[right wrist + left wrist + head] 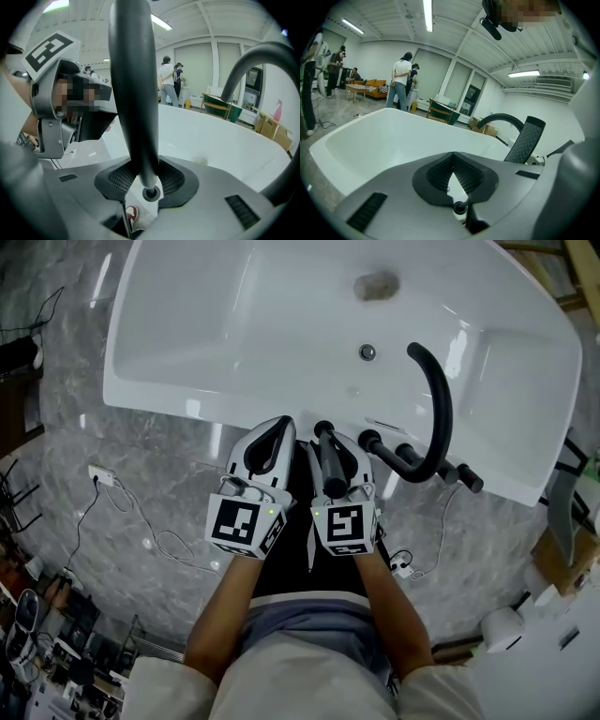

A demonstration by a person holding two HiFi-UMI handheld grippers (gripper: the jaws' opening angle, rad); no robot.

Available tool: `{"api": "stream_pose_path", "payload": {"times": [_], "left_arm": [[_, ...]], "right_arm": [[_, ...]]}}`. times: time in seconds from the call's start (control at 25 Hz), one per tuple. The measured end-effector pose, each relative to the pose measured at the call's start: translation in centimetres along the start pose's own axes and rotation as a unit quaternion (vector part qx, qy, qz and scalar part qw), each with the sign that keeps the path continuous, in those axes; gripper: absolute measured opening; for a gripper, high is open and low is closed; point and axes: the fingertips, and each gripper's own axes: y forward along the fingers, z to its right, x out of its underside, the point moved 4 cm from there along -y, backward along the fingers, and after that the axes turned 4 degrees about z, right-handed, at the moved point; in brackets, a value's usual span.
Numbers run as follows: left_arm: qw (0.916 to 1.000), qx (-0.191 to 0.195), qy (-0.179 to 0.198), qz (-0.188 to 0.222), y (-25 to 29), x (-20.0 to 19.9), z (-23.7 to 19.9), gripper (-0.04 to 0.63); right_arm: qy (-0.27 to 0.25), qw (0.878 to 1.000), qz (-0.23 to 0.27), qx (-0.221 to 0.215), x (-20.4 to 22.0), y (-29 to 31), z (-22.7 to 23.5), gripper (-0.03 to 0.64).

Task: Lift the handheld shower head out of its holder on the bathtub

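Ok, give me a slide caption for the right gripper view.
Right gripper clamped on the black handheld shower head, white bathtub and curved black faucet spout behind.

Arched black faucet [444, 413], floor power strip [101, 474]

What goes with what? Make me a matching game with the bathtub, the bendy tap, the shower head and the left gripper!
Things:
1. bathtub
2. bendy tap
3. shower head
4. left gripper

Descriptions:
A. black, arching by the tub's rim
B. jaws together, nothing in them
C. white
D. clamped in the right gripper

Pairs: 1-C, 2-A, 3-D, 4-B
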Motion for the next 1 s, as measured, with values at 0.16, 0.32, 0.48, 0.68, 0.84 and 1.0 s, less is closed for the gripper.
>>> {"api": "stream_pose_path", "payload": {"times": [0.16, 0.32, 0.48, 0.68, 0.84, 1.0], "left_arm": [[1.0, -0.006, -0.004, 0.004, -0.4, -1.0, -0.3, 0.006], [0.9999, -0.007, -0.009, 0.009, -0.7, -2.0, 0.0, 0.006], [0.9999, -0.002, -0.008, 0.014, -0.9, -3.0, 0.5, 0.006], [0.9999, 0.001, -0.004, 0.016, -1.4, -4.0, 0.6, 0.006], [0.9998, 0.002, -0.006, 0.018, -1.7, -4.8, 0.6, 0.006], [0.9996, 0.006, -0.005, 0.026, -1.7, -5.9, 0.9, 0.006]], "right_arm": [[-0.003, 1.0, 0.005, -0.003, -1.5, -0.6, 0.0, 0.147], [-0.006, 1.0, 0.01, -0.003, -2.9, -1.3, 0.0, 0.147], [-0.01, 1.0, 0.007, -0.005, -4.2, -1.9, 0.0, 0.147], [-0.012, 1.0, 0.009, -0.007, -5.4, -2.7, -0.2, 0.147], [-0.016, 1.0, 0.014, -0.006, -6.4, -3.4, -0.3, 0.147], [-0.015, 1.0, 0.018, -0.005, -7.5, -4.2, -0.3, 0.147]]}}
